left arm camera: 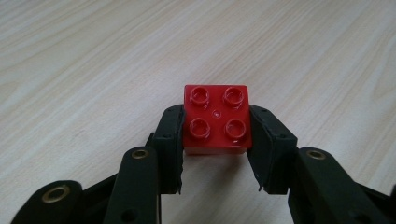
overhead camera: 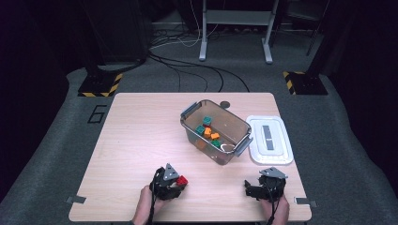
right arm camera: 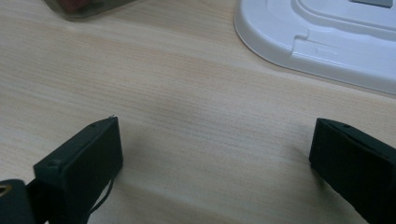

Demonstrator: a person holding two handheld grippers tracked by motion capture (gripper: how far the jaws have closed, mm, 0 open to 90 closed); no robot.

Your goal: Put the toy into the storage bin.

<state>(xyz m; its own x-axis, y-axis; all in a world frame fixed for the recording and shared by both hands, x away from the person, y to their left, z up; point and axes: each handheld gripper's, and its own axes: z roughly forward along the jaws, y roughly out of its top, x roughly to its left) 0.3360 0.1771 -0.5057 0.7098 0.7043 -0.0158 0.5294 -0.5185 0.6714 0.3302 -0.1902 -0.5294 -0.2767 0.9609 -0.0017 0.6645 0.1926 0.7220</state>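
Observation:
A red four-stud brick [left arm camera: 216, 119] rests on the wooden table [overhead camera: 141, 136], and my left gripper [left arm camera: 215, 140] is shut on it, one black pad pressed against each side. From above, the red brick [overhead camera: 182, 180] pokes out at the tip of the left gripper [overhead camera: 179, 183] near the table's front edge. My right gripper [right arm camera: 215, 154] stands open, its two jaws far apart over bare wood with nothing between them; in the high view the right gripper [overhead camera: 250, 188] sits at the front right.
A clear plastic bin [overhead camera: 193, 112] with grey latches stands right of centre and holds several orange and green bricks [overhead camera: 208, 131]. Its white lid [overhead camera: 270, 138] lies flat beside it, just beyond the right gripper; the lid [right arm camera: 322, 42] fills that view's upper right.

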